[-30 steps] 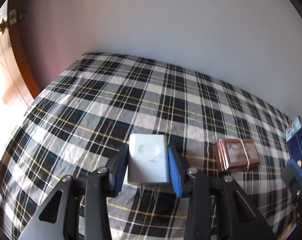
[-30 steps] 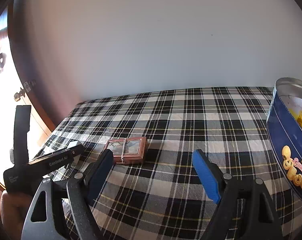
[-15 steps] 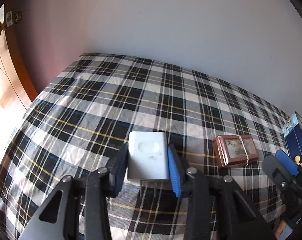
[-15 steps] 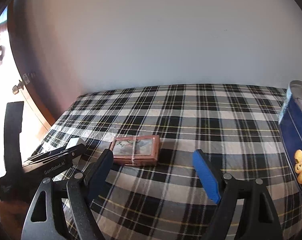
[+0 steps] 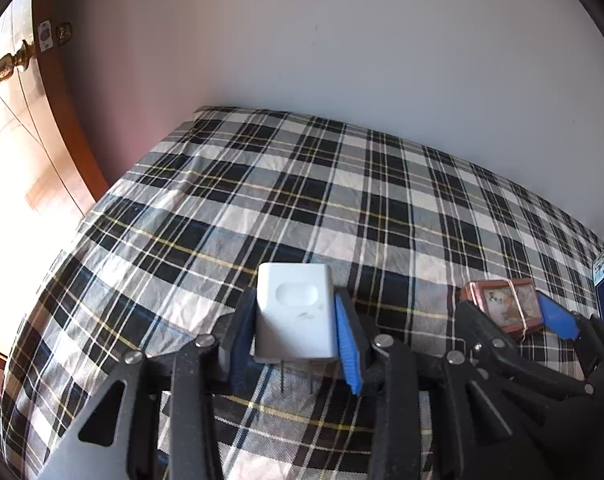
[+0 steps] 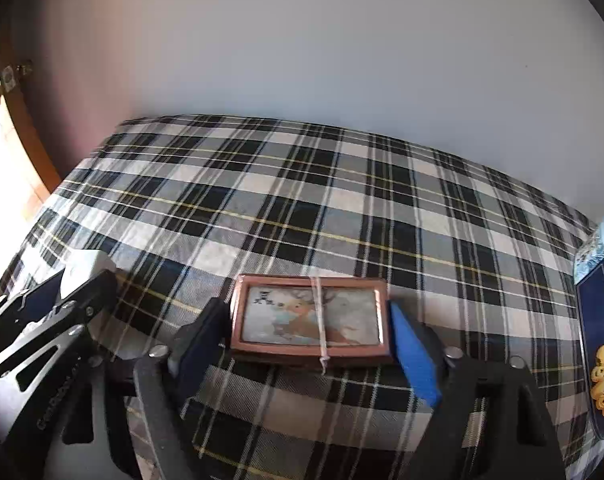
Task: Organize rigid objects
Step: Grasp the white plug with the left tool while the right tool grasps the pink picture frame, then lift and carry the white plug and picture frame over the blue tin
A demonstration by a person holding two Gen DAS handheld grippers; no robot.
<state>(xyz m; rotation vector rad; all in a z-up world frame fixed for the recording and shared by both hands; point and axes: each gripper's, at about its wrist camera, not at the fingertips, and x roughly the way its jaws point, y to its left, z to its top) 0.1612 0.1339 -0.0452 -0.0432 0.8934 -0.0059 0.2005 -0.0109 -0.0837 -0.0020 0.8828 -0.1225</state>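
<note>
Your left gripper is clamped on the white plastic plug adapter, low and centre in the left view, its two prongs hanging above the black-and-white plaid cloth. Your right gripper has just been closing, its jaws flanking the small copper-framed box with a deer picture lying on the cloth; whether the pads touch it is unclear. A dark blue round tin stands at the right edge.

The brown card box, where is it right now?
In the right wrist view, the brown card box lies flat on the plaid cloth, between the right gripper's jaws, which have just been closing.
</note>
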